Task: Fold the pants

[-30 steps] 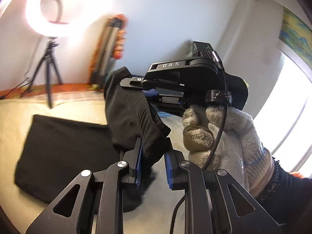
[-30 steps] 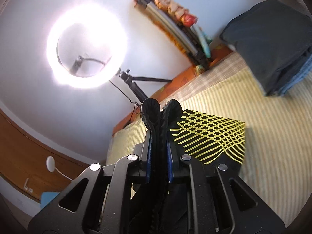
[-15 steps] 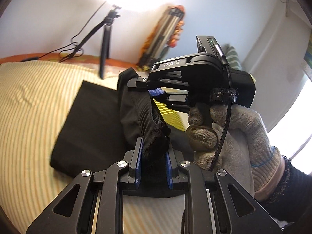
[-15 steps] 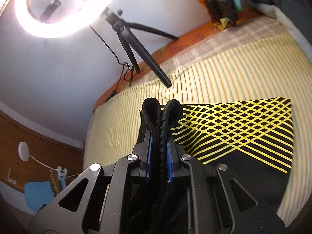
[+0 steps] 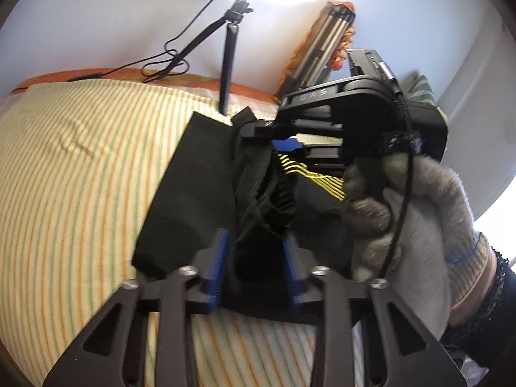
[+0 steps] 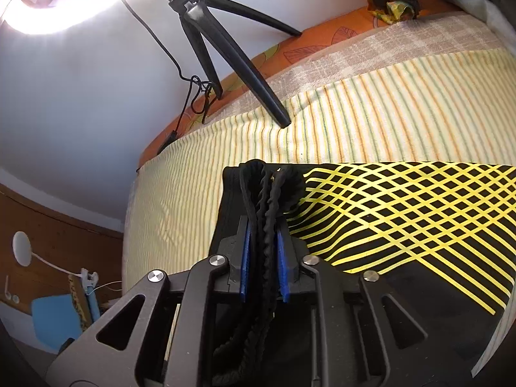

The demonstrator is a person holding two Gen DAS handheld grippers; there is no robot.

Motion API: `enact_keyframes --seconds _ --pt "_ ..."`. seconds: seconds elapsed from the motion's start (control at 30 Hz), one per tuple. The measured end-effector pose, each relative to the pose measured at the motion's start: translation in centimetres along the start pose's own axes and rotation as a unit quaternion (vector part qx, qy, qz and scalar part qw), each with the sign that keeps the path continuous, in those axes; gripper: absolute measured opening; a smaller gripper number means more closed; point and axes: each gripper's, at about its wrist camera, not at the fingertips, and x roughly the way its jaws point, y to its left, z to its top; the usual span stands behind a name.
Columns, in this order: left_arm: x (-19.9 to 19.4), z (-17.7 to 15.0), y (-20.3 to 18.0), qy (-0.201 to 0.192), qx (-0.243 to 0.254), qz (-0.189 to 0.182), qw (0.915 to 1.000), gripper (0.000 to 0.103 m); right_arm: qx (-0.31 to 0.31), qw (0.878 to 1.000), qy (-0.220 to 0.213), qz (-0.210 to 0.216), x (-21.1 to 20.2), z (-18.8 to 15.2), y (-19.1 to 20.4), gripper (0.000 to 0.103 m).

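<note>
The black pants (image 5: pixel 190 190) with a yellow lattice print (image 6: pixel 396 213) lie folded on the striped bed. My left gripper (image 5: pixel 254 258) has its jaws spread, and the black elastic waistband (image 5: pixel 274 200) sits loosely between them. My right gripper (image 6: pixel 262 258) is shut on the bunched waistband (image 6: pixel 267 193) at the pants' left edge. It also shows in the left wrist view (image 5: pixel 287 145), held by a gloved hand (image 5: pixel 412 219), just ahead of the left gripper.
The bed has a yellow striped sheet (image 5: pixel 80 177). A ring light on a black tripod (image 6: pixel 219 42) stands on the bed's far edge, with a cable (image 6: pixel 193 93). A folded stand (image 5: pixel 322 42) leans on the wall. A blue chair (image 6: pixel 54 329) is beside the bed.
Both grippers have come down with the waistband toward the bed. The left gripper's jaws have spread apart and loosened their hold on the fabric. The right gripper stays shut.
</note>
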Motion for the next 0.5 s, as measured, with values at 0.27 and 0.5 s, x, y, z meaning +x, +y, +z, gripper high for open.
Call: enact_keyframes --seconds 0.27,0.5 --pt "-0.3 0.2 0.9 -0.002 -0.023 0.029 0.9993 0.057 0.009 0.998 0.003 0.064 -1.1 1.4 -0.3 0.032" --pt "0.8 0.5 1.5 0.005 -0.019 0.062 0.9979 0.03 -0.053 0.997 -0.007 0.048 -4.8 0.4 -0.5 0.047"
